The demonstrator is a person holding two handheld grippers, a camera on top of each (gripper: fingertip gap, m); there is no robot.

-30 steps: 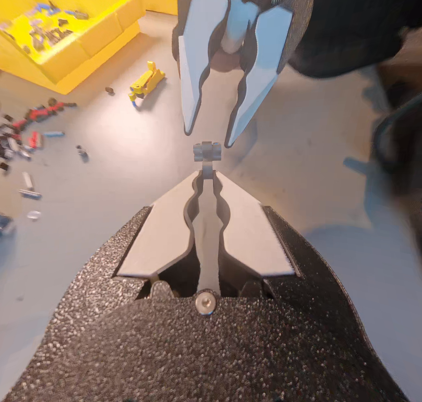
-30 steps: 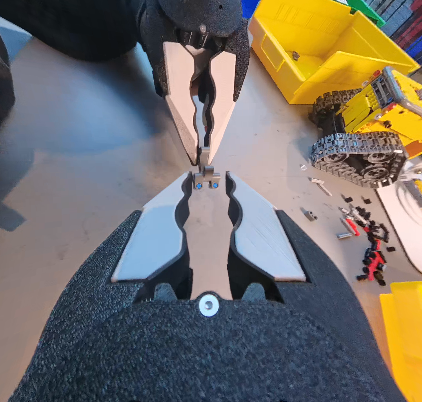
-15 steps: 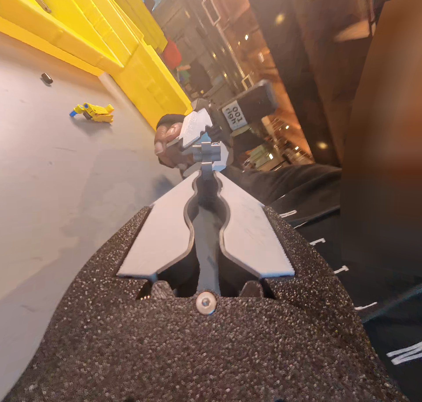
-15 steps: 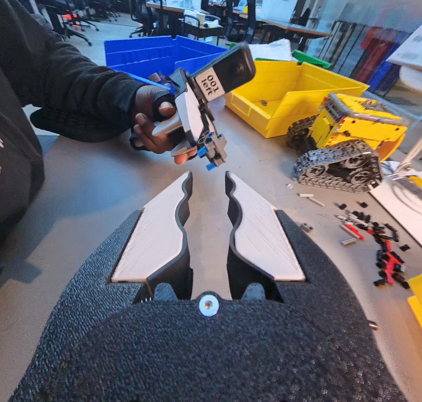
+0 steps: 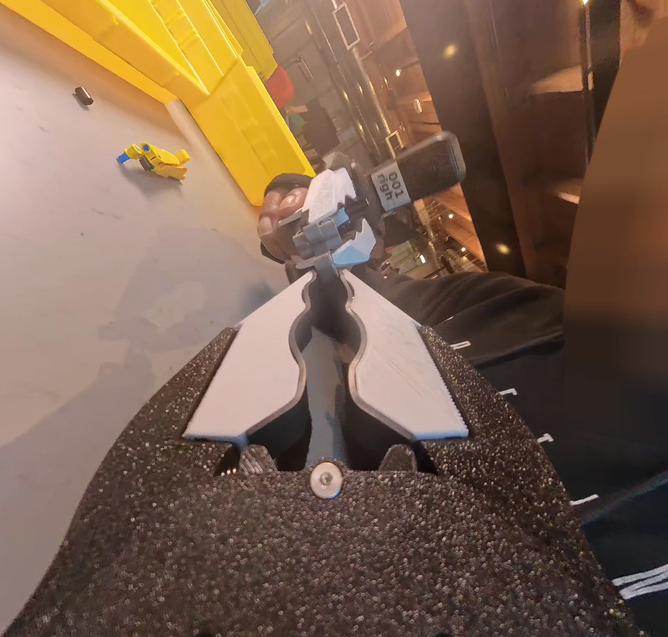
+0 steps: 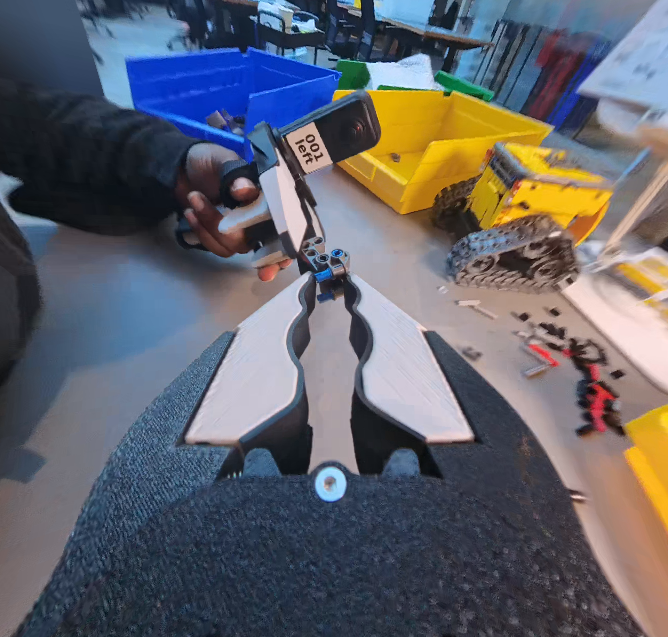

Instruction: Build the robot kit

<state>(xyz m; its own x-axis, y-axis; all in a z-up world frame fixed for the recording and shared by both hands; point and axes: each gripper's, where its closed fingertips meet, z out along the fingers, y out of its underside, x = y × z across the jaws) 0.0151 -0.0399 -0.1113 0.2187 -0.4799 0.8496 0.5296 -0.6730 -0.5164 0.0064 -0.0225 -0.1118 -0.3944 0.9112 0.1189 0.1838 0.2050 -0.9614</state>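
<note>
Grey brick assembly [image 6: 327, 262] with blue pins sits above the table [image 6: 108, 294], pinched by the left gripper [image 5: 327, 274]; the right gripper [image 6: 329, 280] clamps its partly hidden lower end.

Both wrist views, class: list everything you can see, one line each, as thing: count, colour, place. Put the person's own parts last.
Small brick assembly: one, grey with blue pins, held up between the two grippers.
Tracked toy vehicle: one, yellow and black, table right.
Yellow bin: one, behind the vehicle; more yellow bins in the left wrist view.
Blue bin: one, table far left.
Loose bricks: many, black, red, grey, table right.
Small yellow brick piece: one, alone on the table.
Table: one, grey.
Left gripper: fingers shut on the assembly's stem.
Right gripper: fingers close about the assembly; contact unclear.
Hands: two, one per gripper handle.
</note>
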